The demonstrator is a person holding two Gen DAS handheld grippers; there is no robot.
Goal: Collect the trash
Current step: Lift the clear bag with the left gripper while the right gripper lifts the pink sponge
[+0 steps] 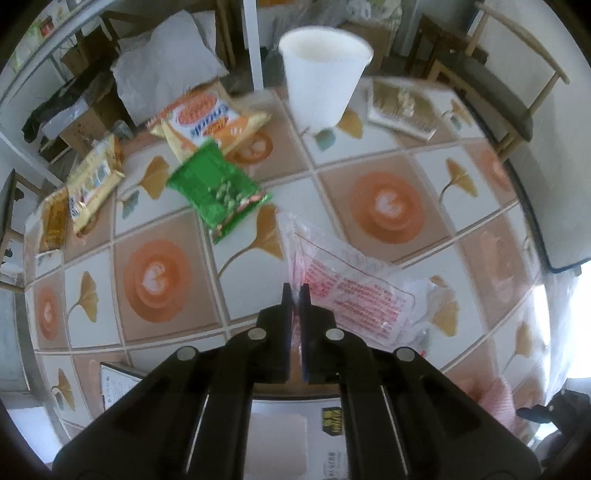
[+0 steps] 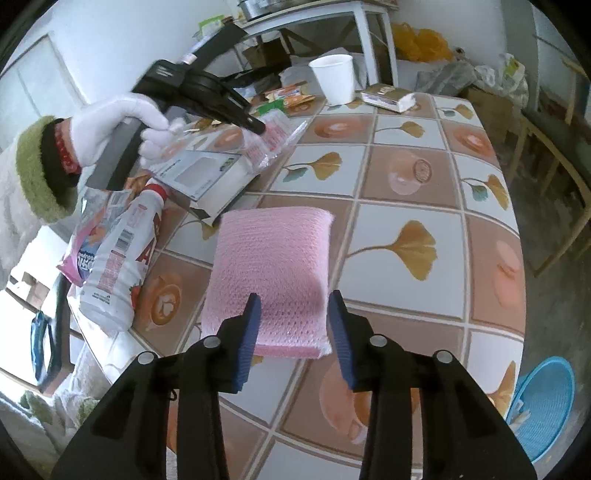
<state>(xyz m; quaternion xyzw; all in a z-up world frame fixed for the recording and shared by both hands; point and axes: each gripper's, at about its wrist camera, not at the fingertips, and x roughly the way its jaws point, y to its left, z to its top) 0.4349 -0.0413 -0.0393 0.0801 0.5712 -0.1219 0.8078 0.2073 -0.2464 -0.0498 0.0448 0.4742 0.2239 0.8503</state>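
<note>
My left gripper [image 1: 295, 291] is clamped on the clear, red-printed plastic wrapper [image 1: 354, 291], lifted off the tiled table [image 1: 369, 162]. My right gripper [image 2: 293, 306] stands partly open, its tips either side of the pink sponge's [image 2: 269, 266] near edge; I cannot tell if they touch it.

White walls [image 2: 110, 33] all around, bare grey floor [image 2: 554, 236] below. Round table [image 2: 417, 206] under a cloth of orange squares and ginkgo leaves. Wooden chair [image 1: 517, 92] with dark seat beside it; white side table [image 2: 354, 22] behind. Bright daylight at lower left.
</note>
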